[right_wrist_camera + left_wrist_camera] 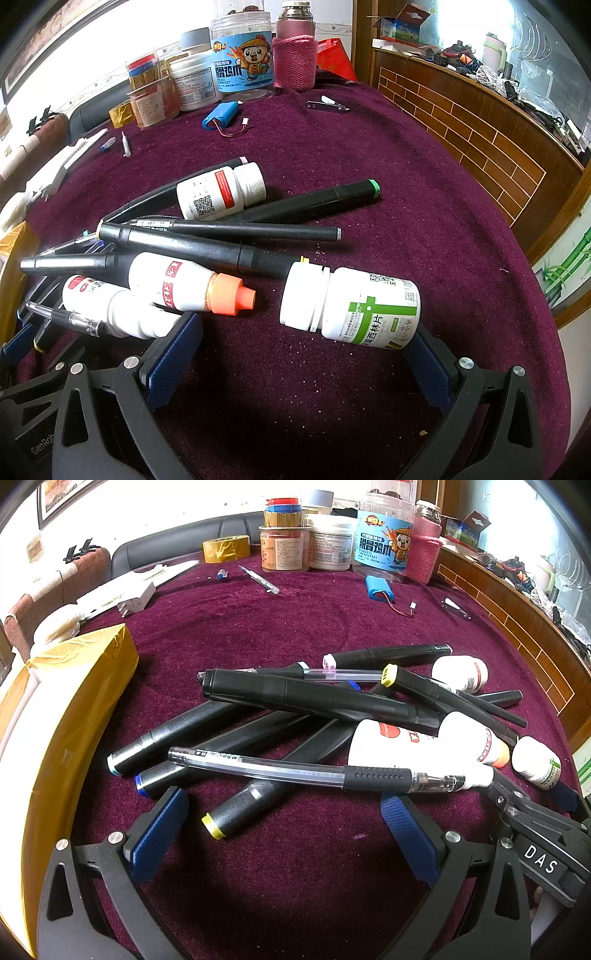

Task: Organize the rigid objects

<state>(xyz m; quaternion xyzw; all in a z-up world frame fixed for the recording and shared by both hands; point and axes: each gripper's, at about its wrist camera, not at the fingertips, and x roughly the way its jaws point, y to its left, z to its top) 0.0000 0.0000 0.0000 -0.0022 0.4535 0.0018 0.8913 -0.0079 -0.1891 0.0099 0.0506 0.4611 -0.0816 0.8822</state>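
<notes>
A heap of black markers (pixel 295 698) and a clear gel pen (pixel 295 771) lies on the purple cloth, mixed with several white bottles. My left gripper (pixel 284 812) is open and empty, just short of the pen and a yellow-capped marker (pixel 236 812). My right gripper (pixel 303 339) is open, with a green-labelled white pill bottle (pixel 351 306) lying on its side between the fingertips, nearer the right finger. An orange-capped bottle (pixel 188 288) and a red-labelled bottle (pixel 221 190) lie beyond it. The right gripper also shows in the left wrist view (pixel 535 812).
A yellow taped box (pixel 74 709) stands at the left. Jars (pixel 328 542), a tape roll (pixel 225 548), a blue battery pack (pixel 378 589) and a pink-sleeved flask (pixel 295 51) stand at the table's far edge. A wooden counter (pixel 480 122) runs along the right.
</notes>
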